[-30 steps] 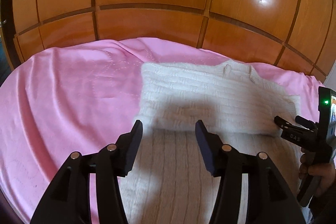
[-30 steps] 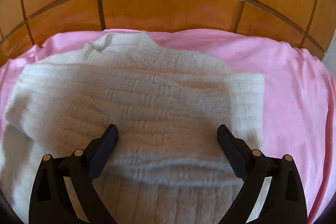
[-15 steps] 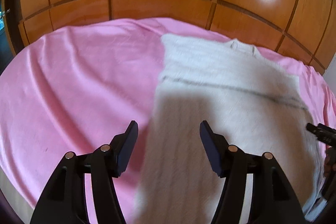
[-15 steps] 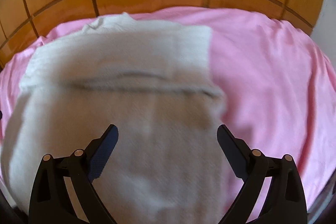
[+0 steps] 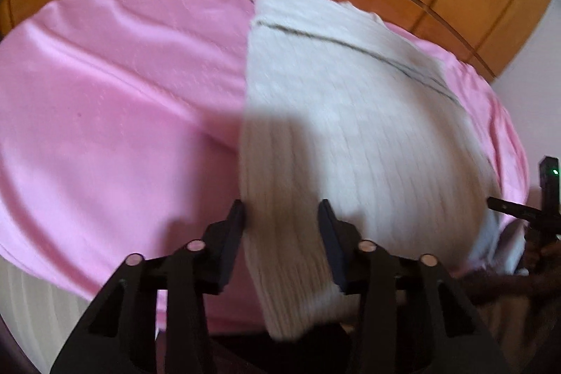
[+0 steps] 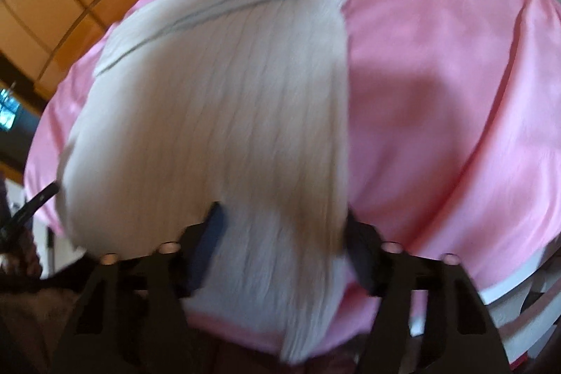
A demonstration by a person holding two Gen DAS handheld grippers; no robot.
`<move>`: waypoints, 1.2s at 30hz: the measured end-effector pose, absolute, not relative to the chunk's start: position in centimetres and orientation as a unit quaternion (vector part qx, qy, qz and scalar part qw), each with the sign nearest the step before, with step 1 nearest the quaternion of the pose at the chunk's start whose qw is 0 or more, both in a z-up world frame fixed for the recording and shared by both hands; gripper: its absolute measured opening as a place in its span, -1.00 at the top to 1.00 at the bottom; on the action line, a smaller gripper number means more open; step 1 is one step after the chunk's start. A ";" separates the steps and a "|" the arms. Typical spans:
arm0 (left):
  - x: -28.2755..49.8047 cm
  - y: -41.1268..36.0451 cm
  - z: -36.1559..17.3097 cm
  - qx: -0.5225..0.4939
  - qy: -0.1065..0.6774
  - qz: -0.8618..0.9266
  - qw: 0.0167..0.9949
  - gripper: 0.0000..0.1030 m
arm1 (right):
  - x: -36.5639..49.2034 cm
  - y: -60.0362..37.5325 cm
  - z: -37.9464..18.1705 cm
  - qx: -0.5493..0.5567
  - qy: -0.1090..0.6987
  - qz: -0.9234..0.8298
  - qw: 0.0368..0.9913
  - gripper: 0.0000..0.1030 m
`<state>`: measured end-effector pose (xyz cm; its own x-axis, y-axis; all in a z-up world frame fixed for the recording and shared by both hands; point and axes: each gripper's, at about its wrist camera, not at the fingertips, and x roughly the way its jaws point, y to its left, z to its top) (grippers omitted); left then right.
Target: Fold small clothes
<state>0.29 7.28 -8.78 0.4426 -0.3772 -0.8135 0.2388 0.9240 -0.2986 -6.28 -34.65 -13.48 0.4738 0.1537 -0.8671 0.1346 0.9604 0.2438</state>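
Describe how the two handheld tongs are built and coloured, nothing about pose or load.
Both the left tongs and right tongs are matte black plastic, with angular linkage arms joined by pale round pivot pins. Their flat pads look dark navy blue. No cables or sleeves are visible on them.

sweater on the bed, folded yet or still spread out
Partly folded: the sweater lies flat on the pink sheet, with a folded-over band crossing its far end. The near hem hangs over the bed edge.

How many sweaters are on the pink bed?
1. The white knitted sweater lies on the pink sheet, its near hem hanging over the bed's edge between both open grippers. Nothing else shows, though something could hide beneath it.
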 end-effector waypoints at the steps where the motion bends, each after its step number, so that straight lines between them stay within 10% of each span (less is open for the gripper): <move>1: -0.1 7.1 -8.7 -0.067 0.498 -0.198 0.842 0.48 | -6.7 -34.2 -13.5 0.136 0.518 0.013 0.845 0.29; 5: -0.6 6.4 -8.3 -0.053 0.495 -0.222 0.838 0.90 | -6.7 -33.3 -12.5 0.108 0.516 0.028 0.849 0.87; 20: 12.1 7.1 -2.8 -0.217 0.440 -0.222 0.842 0.90 | 3.5 -38.4 -6.3 0.201 0.398 0.007 0.895 0.88; 23: 16.0 7.0 -3.6 -0.244 0.449 -0.189 0.839 0.57 | 5.7 -39.8 -6.7 0.217 0.397 -0.018 0.892 0.88; 25: 16.9 8.2 -4.0 -0.279 0.435 -0.151 0.843 -0.19 | 6.3 -40.8 -6.5 0.239 0.386 -0.026 0.891 0.57; 28: 17.3 9.7 -4.4 -0.295 0.429 -0.146 0.841 -0.19 | 4.9 -42.2 -5.8 0.260 0.359 -0.039 0.896 -0.57; 36: 12.8 10.3 -8.1 -0.252 0.469 -0.210 0.820 -0.26 | 1.0 -41.8 -9.1 0.228 0.404 -0.028 0.885 -0.57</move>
<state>12.81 10.27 -8.12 0.4717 -0.5812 -0.6631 0.1086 0.7846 -0.6105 1.04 -41.79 -9.13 0.6722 0.1355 -0.7278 0.2331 0.8943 0.3819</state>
